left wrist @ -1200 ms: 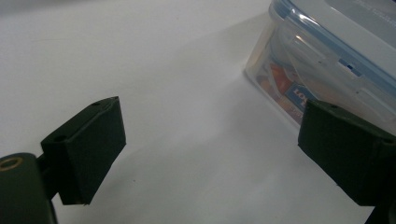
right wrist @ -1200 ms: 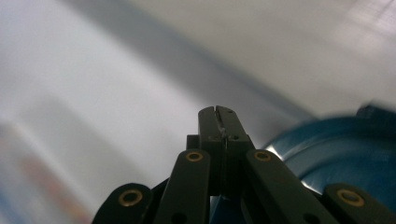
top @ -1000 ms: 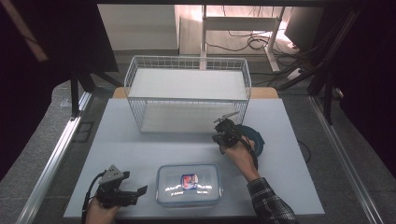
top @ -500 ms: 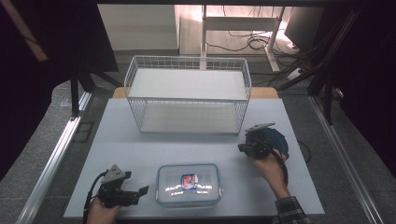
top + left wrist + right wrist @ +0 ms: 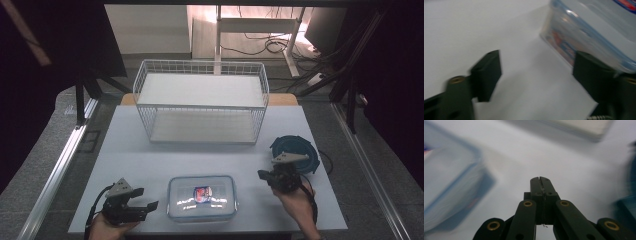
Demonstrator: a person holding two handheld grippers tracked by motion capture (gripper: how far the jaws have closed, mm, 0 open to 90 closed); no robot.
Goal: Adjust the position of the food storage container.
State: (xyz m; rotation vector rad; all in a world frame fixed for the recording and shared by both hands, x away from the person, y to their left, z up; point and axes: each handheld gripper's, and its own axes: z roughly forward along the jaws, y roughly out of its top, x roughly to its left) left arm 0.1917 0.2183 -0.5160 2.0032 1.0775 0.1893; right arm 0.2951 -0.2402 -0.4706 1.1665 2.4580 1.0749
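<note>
Between both grippers lies the lidded container (image 5: 202,197), touching neither's jaws.

White wire basket (image 5: 200,102); clear lidded container (image 5: 202,197); blue round lid (image 5: 300,150); white table (image 5: 140,160)

The high view looks forward and down from above the near edge of the white surface (image 5: 150,160), taking in all of it. The left gripper view sits low and very close beside the clear lidded container (image 5: 589,32), while the right gripper view looks along the surface (image 5: 554,157) from nearby. All three views share that container (image 5: 202,197) (image 5: 446,187).
</note>
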